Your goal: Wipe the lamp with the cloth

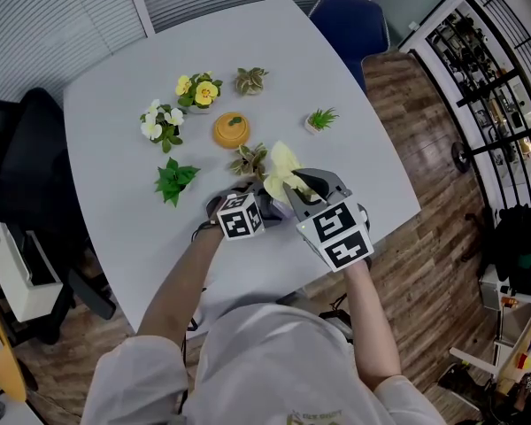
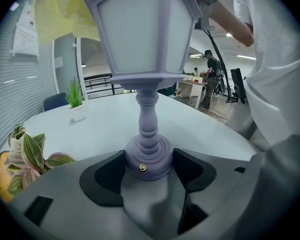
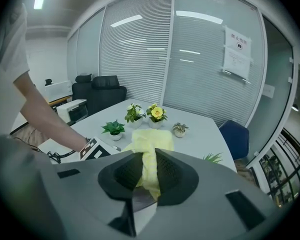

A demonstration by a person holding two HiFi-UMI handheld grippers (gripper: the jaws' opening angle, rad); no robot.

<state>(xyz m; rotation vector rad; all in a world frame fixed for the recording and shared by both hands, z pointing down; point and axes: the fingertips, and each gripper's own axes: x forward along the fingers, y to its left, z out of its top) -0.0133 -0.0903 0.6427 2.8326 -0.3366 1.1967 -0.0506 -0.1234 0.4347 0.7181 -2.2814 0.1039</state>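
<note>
Head view: the yellow cloth (image 1: pixel 281 171) sits above the bench (image 1: pixel 115 104) near its front edge.

Left gripper view: the left gripper (image 2: pixel 149 165) clamps the lamp (image 2: pixel 147 129) by its base, likely to steady it.

Right gripper view: the right gripper (image 3: pixel 149 176) pinches the cloth, ready for wiping.

Lamp (image 2: pixel 147 129) looked like smooth matt lilac plastic, with frosted panes (image 2: pixel 140 29) and a small brassy metal screw (image 2: pixel 143 168) in the base. Cloth (image 3: pixel 149 144) was soft yellow fabric, slightly fuzzy. Left tool (image 2: pixel 149 166) and right tool (image 3: pixel 149 171) had matt grey plastic shells and black pads, the right's finely ribbed. Surface (image 1: pixel 115 122) was smooth and pale with a faint sheen. Floor (image 1: pixel 425 264) showed wood-grain planks.
</note>
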